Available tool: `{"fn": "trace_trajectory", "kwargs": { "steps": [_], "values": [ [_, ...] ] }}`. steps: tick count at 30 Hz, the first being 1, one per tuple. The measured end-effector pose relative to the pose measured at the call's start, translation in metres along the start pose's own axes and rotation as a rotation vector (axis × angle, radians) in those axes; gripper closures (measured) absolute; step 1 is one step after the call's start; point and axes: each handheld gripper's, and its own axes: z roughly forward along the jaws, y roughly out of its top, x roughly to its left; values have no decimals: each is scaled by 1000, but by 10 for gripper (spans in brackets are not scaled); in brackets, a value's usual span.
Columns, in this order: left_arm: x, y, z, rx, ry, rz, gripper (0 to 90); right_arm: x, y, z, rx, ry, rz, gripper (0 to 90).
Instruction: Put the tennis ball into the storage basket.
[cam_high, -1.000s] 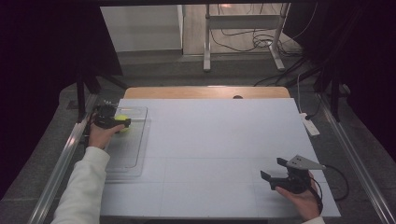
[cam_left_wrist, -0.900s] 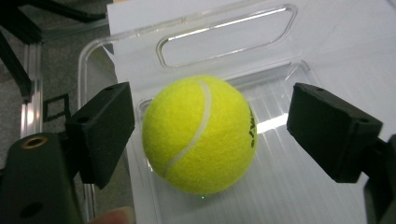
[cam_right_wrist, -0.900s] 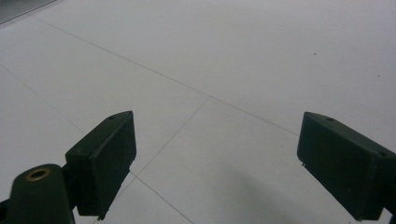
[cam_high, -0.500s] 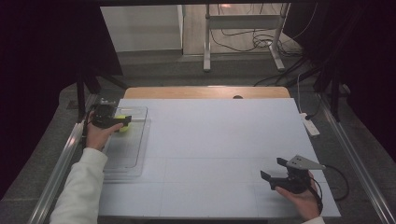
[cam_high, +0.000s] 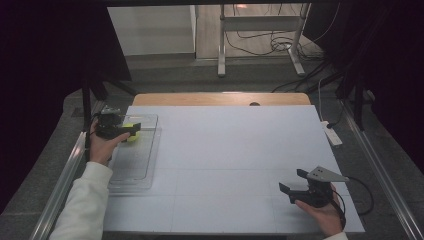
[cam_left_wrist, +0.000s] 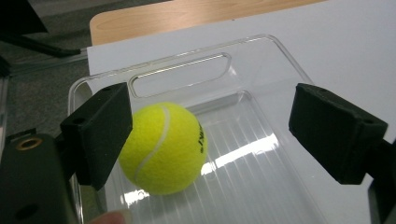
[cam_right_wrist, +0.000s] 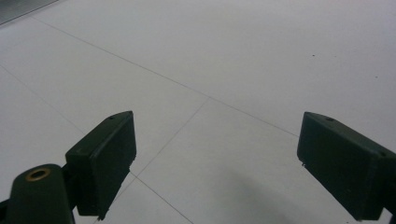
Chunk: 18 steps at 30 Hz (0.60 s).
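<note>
A yellow tennis ball (cam_left_wrist: 163, 147) lies in a clear plastic tray (cam_left_wrist: 187, 65) at the table's far left. My left gripper (cam_left_wrist: 210, 102) hovers just above the tray with its jaws wide apart. The ball sits between them, close by the left jaw and well clear of the right one. Those jaws have just been closing a little without pressing on the ball. In the high view the left gripper (cam_high: 134, 129) is over the tray (cam_high: 135, 167) beside the ball (cam_high: 131, 138). My right gripper (cam_high: 294, 181) rests open at the near right, with bare white table between its jaws (cam_right_wrist: 215, 126).
A white mat (cam_high: 235, 160) covers the table, with a wooden edge (cam_high: 220, 98) at the back. A white power strip (cam_high: 332, 134) lies off the right edge. Metal rails run along both sides, and a metal stand (cam_high: 260, 25) is on the floor beyond.
My left gripper has drawn back slightly to the left and lifted a bit, and the ball stays in the tray. The right gripper has not moved.
</note>
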Motion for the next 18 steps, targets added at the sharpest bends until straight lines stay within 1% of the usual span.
{"fn": "trace_trajectory", "kwargs": {
  "steps": [6,9,10,18],
  "values": [
    [-5,-3,-9,-35,-51,-4,151,0,0,0,1,-1,0,119],
    [-9,-3,-12,-45,-71,15,151,0,0,0,2,-1,1,119],
    [-12,-3,-14,-51,-84,18,150,0,0,0,1,-1,0,119],
    [-26,-1,-25,-85,-135,51,151,0,0,0,1,-1,0,119]
  ]
}}
